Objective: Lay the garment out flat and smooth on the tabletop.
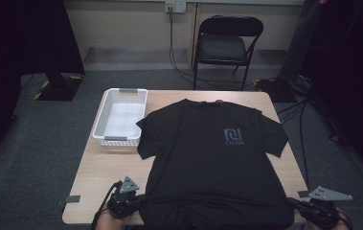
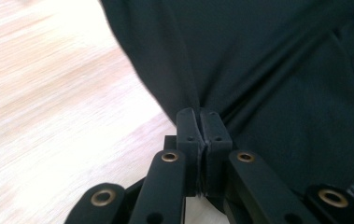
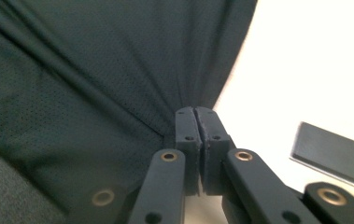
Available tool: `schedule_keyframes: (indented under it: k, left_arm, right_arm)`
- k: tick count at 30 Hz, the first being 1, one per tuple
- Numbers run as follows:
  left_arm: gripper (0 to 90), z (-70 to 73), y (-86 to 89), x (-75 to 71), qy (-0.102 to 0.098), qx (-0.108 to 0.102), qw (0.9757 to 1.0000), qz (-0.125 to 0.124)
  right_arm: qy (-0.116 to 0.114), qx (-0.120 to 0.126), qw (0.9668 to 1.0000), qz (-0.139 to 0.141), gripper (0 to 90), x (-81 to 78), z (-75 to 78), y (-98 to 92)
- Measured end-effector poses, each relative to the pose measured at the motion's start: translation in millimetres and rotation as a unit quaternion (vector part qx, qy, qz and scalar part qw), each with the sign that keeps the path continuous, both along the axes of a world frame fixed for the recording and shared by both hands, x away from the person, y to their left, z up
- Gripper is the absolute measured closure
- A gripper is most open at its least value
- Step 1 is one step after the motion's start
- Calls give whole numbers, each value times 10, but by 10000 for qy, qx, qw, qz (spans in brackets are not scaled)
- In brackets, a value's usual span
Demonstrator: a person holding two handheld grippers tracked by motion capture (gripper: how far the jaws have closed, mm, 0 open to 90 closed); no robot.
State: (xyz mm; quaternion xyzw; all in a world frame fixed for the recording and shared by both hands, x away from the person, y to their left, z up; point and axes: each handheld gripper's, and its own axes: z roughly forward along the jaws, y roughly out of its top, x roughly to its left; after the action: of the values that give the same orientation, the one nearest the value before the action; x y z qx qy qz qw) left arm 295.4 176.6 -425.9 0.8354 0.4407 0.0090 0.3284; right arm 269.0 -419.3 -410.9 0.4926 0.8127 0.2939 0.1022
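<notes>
Black short-sleeved T-shirt (image 1: 212, 158) with a grey chest logo lies flat, front up, on the light wooden table (image 1: 107, 170), collar toward the far edge, hem at the near edge by the person. Left gripper (image 1: 138, 197) sits at the near left hem corner; in the left gripper view its jaws are pressed together with a pinch of the black fabric (image 2: 258, 70) between them, cloth fanning out in tight folds from the pinch. Right gripper (image 1: 298, 205) sits at the near right hem corner; in the right gripper view its jaws are likewise clamped on the fabric (image 3: 95, 84), folds radiating from the grip. Hem between the two grippers looks slightly bunched along the near table edge. White slotted plastic basket (image 1: 120, 116) stands on the far left part of the table, just beside the shirt's left sleeve, nearly touching it. Bare wood strip open on the left of the shirt, from basket down to the near edge; narrow bare strip on the right, where the right sleeve reaches close to the table edge. Far edge: collar sits right at it, little room there. Grey tape piece (image 1: 72, 199) at the near left table corner. Black folding chair (image 1: 224, 45) stands on the grey floor beyond the table, well apart.
</notes>
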Motion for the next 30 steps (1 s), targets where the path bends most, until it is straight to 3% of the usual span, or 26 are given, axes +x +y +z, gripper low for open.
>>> schedule_keyframes:
  k: [5, 6, 8, 10, 14, 17, 21, 30]
  left_arm:
    - [876, 6, 85, -30, 39, -188, 9998, -15]
    - [859, 3, 76, -33, 3, -153, 9999, -5]
    - [652, -3, 53, -19, -68, -81, 9999, 102]
    - [448, -2, 45, 10, -186, -76, 9995, 227]
    - [273, 2, 27, 85, -296, -45, 9990, 345]
    - [246, -22, 23, 130, -269, -44, 9988, 410]
    - [206, -31, 17, 173, -285, -120, 9987, 407]
    - [156, 34, -76, 351, -654, -66, 9978, 129]
  right_arm:
    - [-5, 155, 9999, -22, 878, -33, 40, -66]
    - [17, 200, 9998, -37, 824, -38, 39, -65]
    - [-135, 148, 9996, -218, 578, -39, 47, -53]
    - [-165, 263, 9992, -252, 505, -10, 60, -53]
    - [-288, 261, 9991, -168, 326, 118, 74, 17]
    - [-343, 158, 9993, -42, 220, 246, 60, 116]
    - [-335, 148, 9993, 61, 179, 372, 27, 211]
    - [-399, 28, 9982, 455, 128, 681, -68, 476]
